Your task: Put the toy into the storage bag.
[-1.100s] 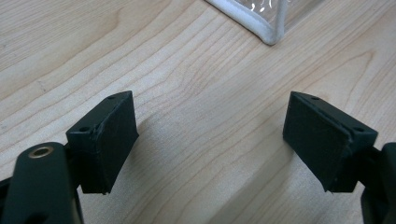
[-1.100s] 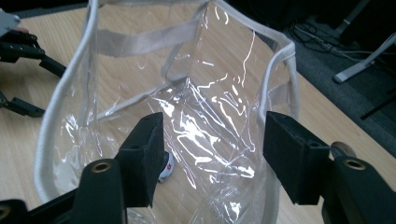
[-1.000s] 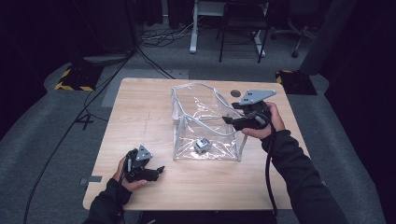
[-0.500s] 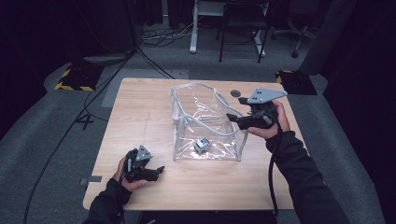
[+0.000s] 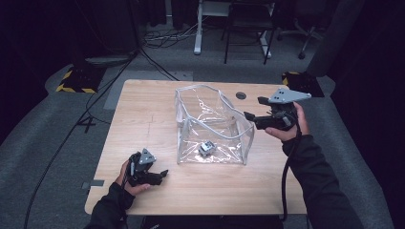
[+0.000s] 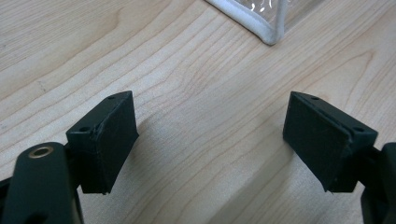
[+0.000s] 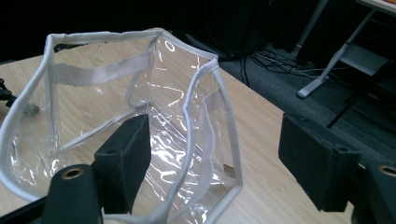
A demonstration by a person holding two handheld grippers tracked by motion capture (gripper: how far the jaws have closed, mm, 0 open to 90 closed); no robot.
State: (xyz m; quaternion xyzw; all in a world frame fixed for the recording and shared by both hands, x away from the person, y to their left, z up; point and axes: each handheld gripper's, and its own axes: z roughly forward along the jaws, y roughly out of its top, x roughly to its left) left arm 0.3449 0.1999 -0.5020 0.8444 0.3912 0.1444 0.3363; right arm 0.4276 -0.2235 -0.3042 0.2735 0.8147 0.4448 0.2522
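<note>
Clear plastic makes up the bag [image 5: 212, 125] standing open near the middle of the high view, its white-trimmed rim up and a small grey and white object [image 5: 206, 148] lying on its floor toward the lower edge. By my reading the loading part is done: the object is inside and nothing else waits on the wooden table [image 5: 143, 119]. What is left, I would guess, is any closing or tidying of the bag.

At the right of that view the right gripper [image 5: 248, 116] sits just beside the bag's right wall, pointing at it. Its jaws have just been opening; in the right gripper view they stand well apart with nothing between them, the bag's trimmed corner [image 7: 201, 116] rising just beyond the left jaw. Whether that jaw touches the plastic I cannot tell.

In the lower left of the high view the left gripper [image 5: 162, 173] rests low over the table, well apart from the bag. The left gripper view shows its jaws spread, bare wood between them, and a white-edged corner of the bag [image 6: 271, 32] at the upper right of that frame.

Room for moving is generous. Bare tabletop runs wide on the left side and along the bottom edge, so the left gripper can travel freely. The right gripper has less: the table's right edge lies close behind the hand, and the soft bag wall in front would likely buckle if pushed. A dark round hole [image 5: 241, 95] in the tabletop sits beyond the bag, toward the top.
</note>
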